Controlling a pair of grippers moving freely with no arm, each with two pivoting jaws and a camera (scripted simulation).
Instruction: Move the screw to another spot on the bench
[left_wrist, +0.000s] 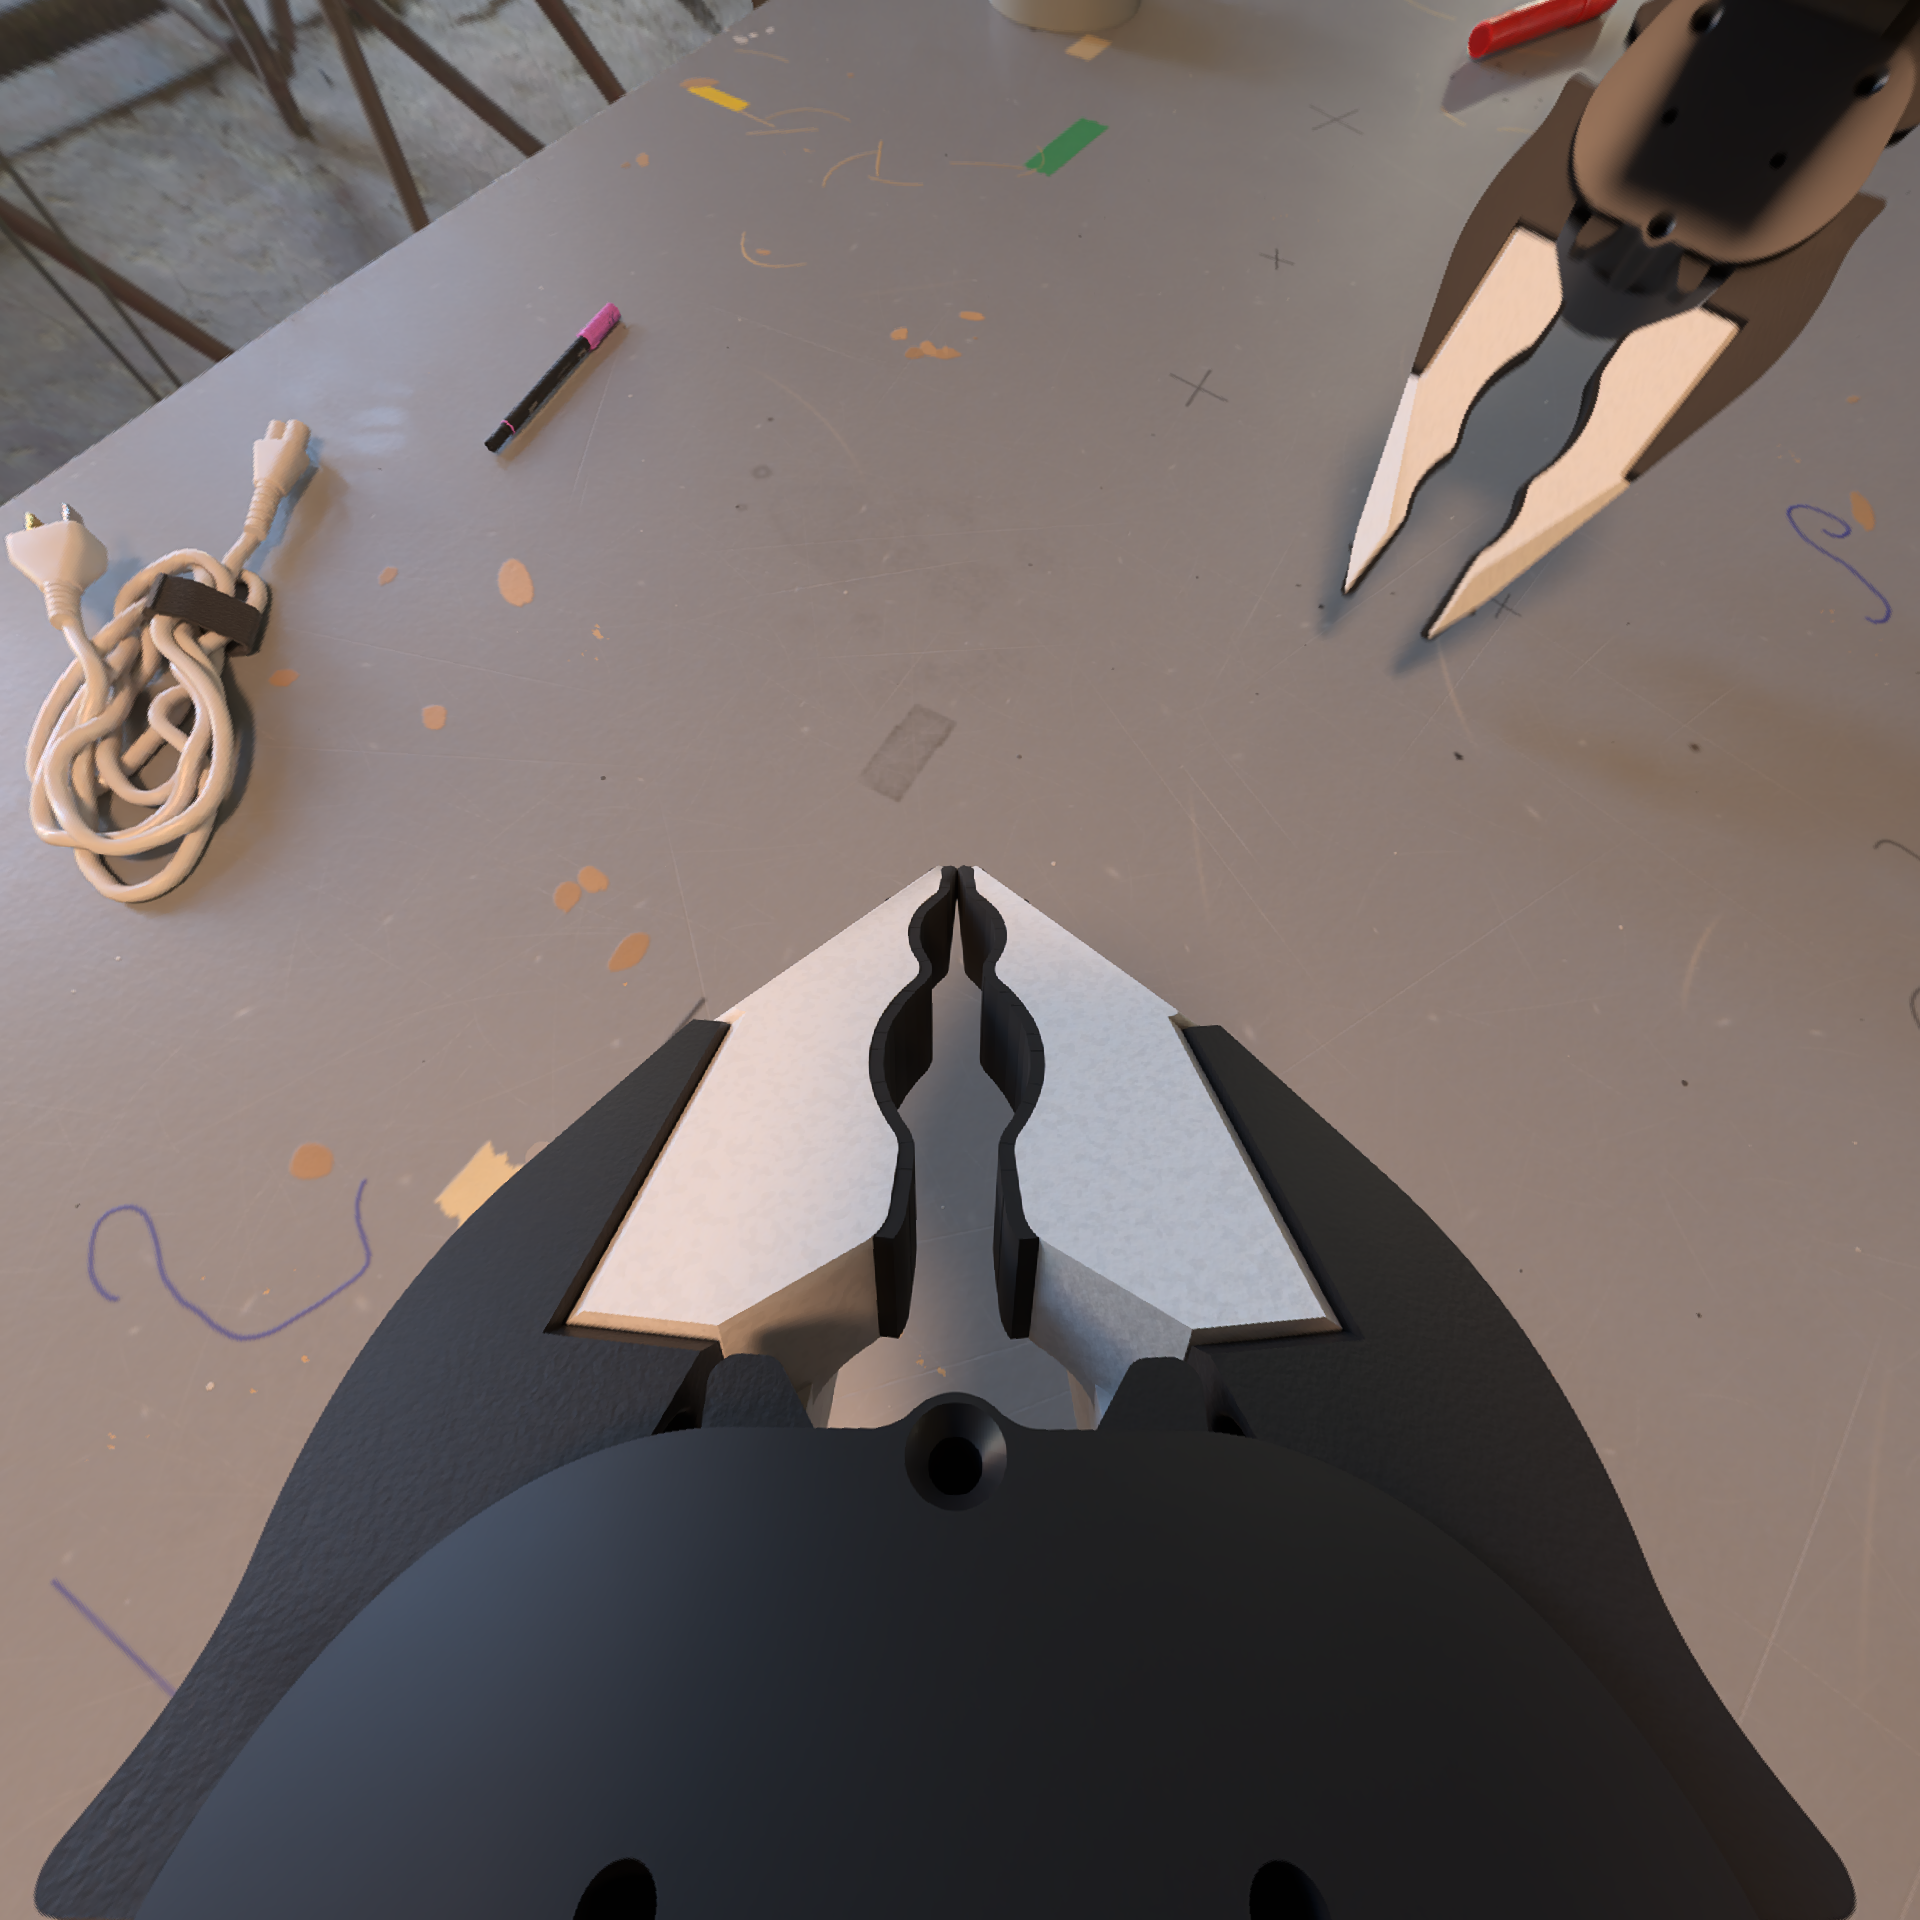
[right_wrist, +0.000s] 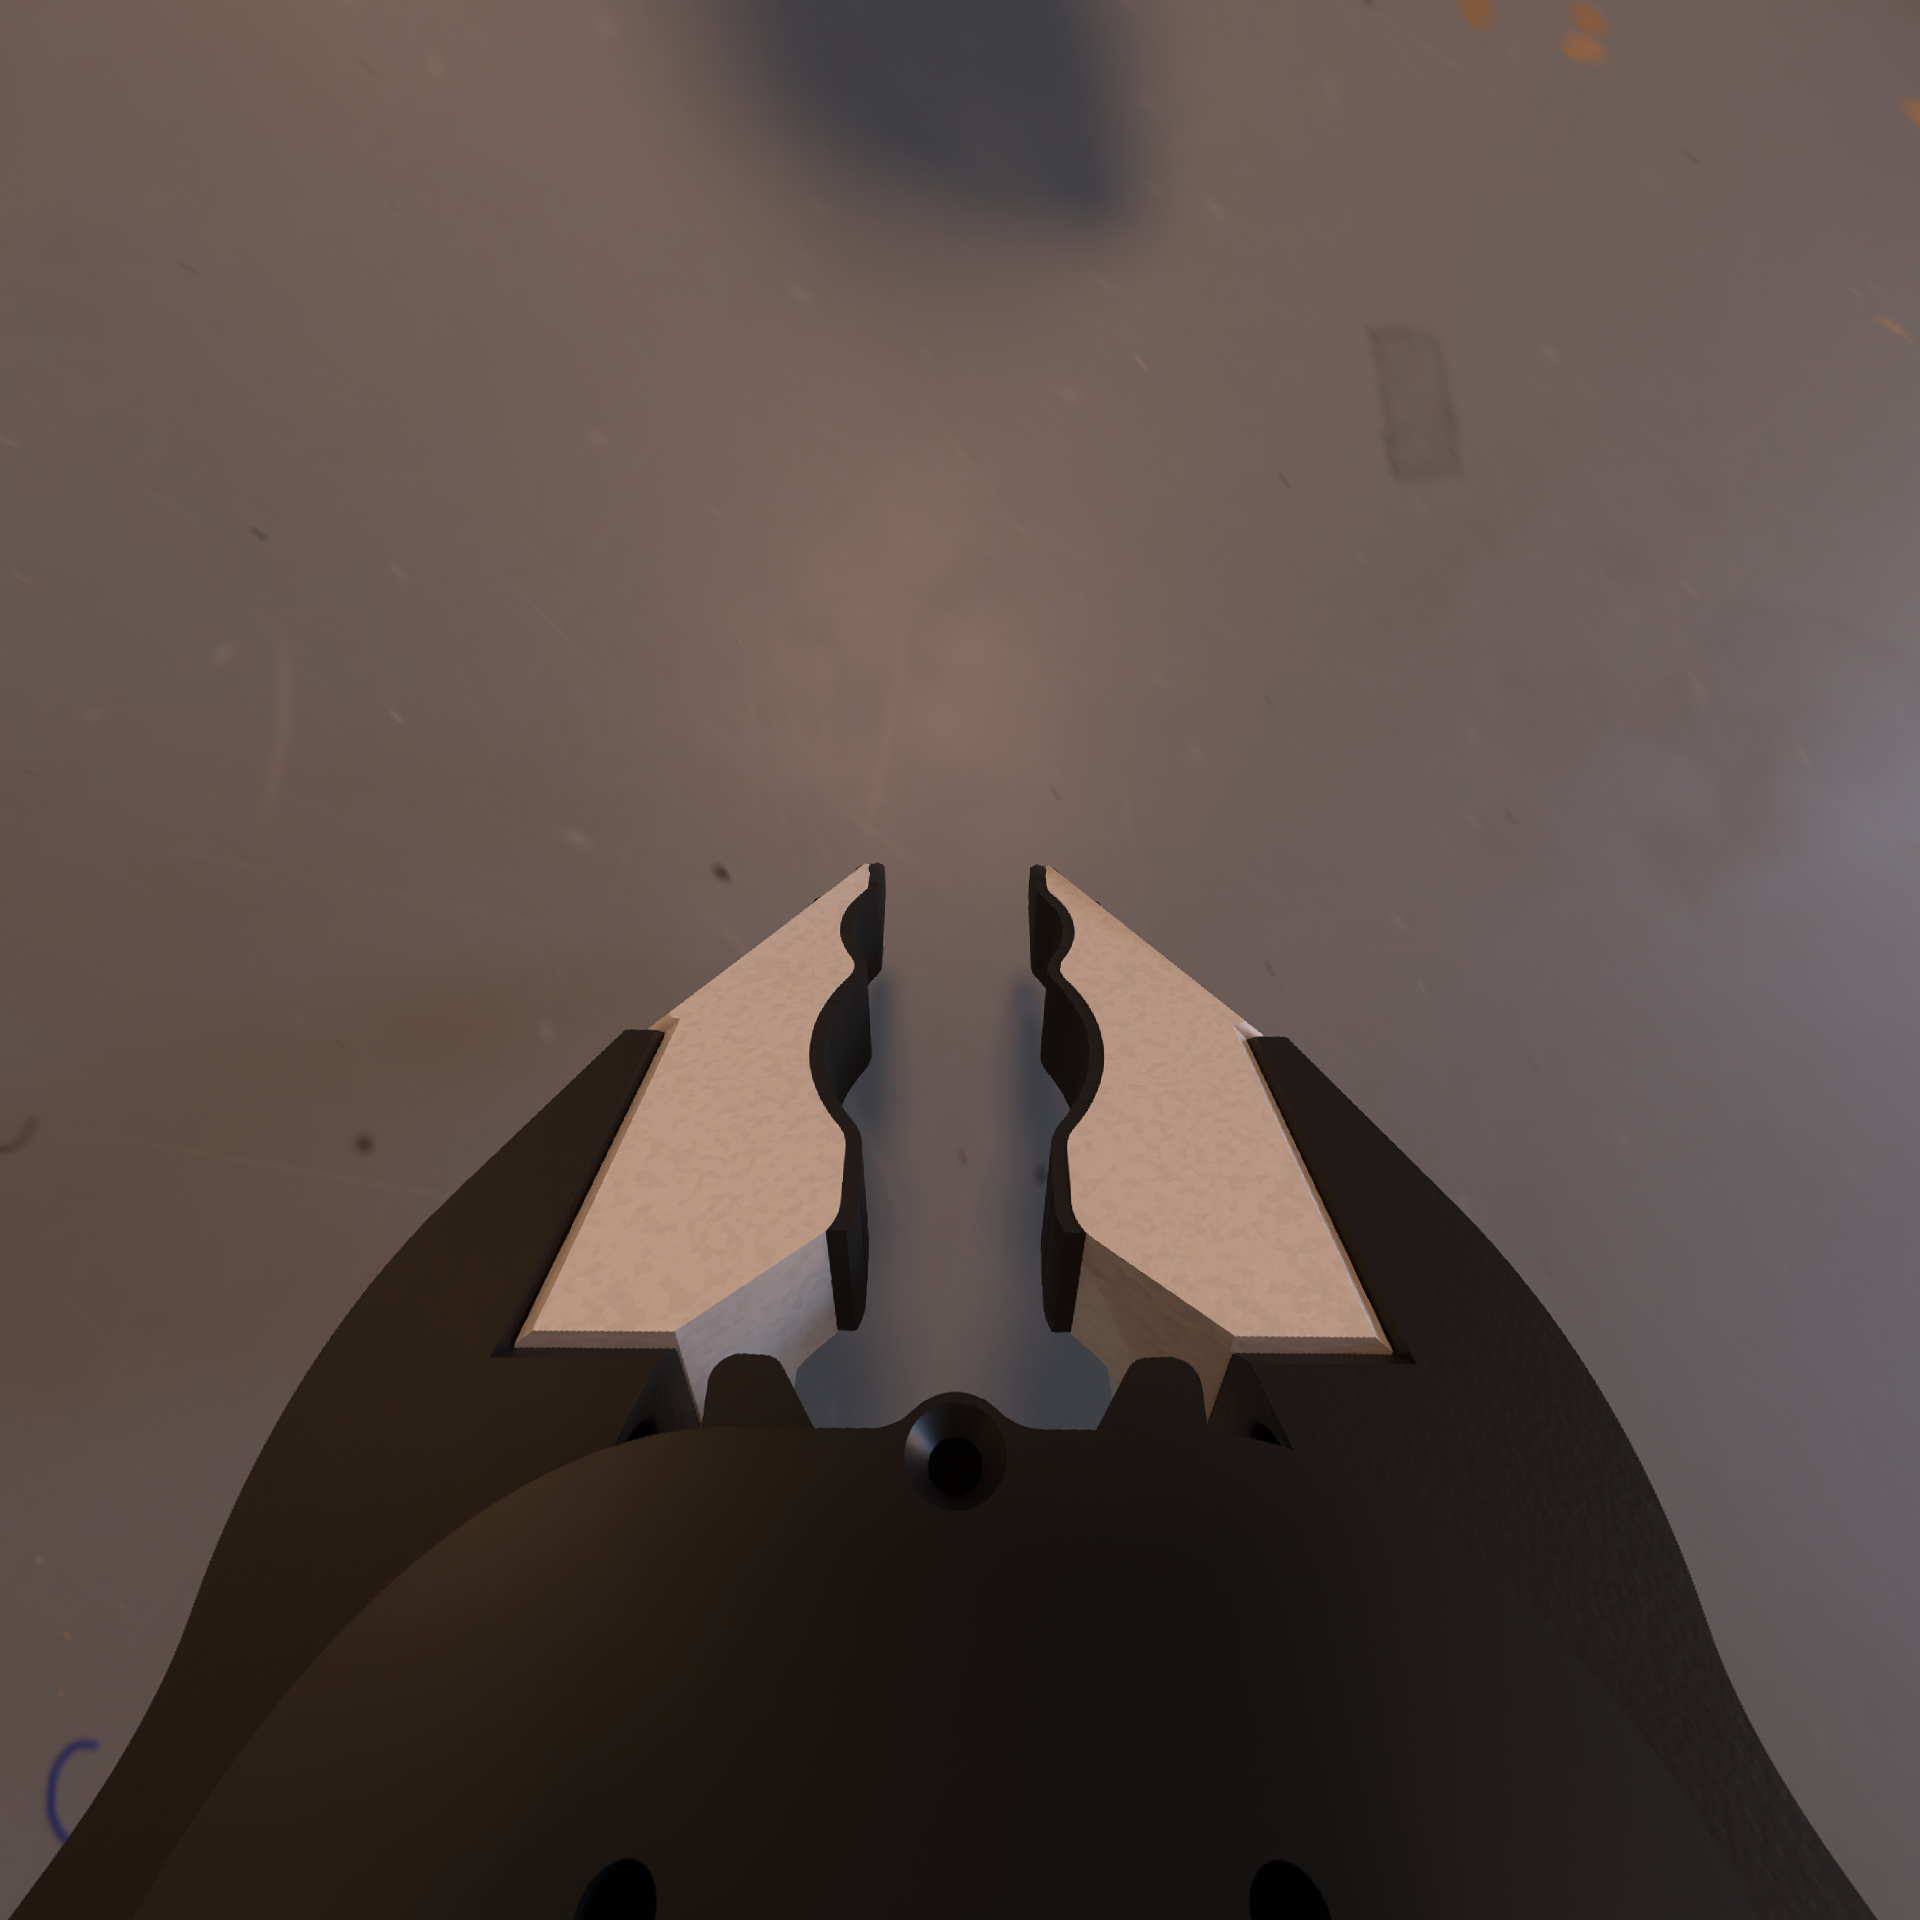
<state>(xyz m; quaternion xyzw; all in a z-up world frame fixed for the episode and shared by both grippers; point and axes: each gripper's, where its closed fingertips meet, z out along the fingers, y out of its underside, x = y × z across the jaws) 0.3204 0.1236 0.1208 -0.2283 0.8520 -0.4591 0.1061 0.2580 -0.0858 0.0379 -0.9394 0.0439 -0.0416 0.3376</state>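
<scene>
Looking out along my left gripper (left_wrist: 957, 871), I see the grey bench (left_wrist: 1039, 644) running ahead, its left edge cutting diagonally from the near left up toward the far middle, with the floor and brown metal legs (left_wrist: 364, 114) beyond it. Wide bare room lies in front of and to both sides of my left fingers. Near that left edge sit a coiled white cable (left_wrist: 135, 717) with its plugs and, farther on, a black pen with a pink cap (left_wrist: 554, 376). A strip of green tape (left_wrist: 1067, 145) and a smaller yellow one (left_wrist: 718, 99) lie flat far ahead, and a red marker (left_wrist: 1538, 23) and the base of a pale round thing (left_wrist: 1060, 10) sit at the far end, cut off by the frame.

My left gripper is closed, tips meeting with nothing between them, held above the bench and pointing forward.

My right gripper (left_wrist: 1387, 613) is ahead on the right, tilted steeply down, its tips at or just above the surface; I cannot tell whether they touch. Its own view (right_wrist: 957, 871) shows the fingers parted with only bare bench between them and clear surface all round.

I cannot find the screw in either view; small dark specks dot the bench near the right tips, too small to tell.
</scene>
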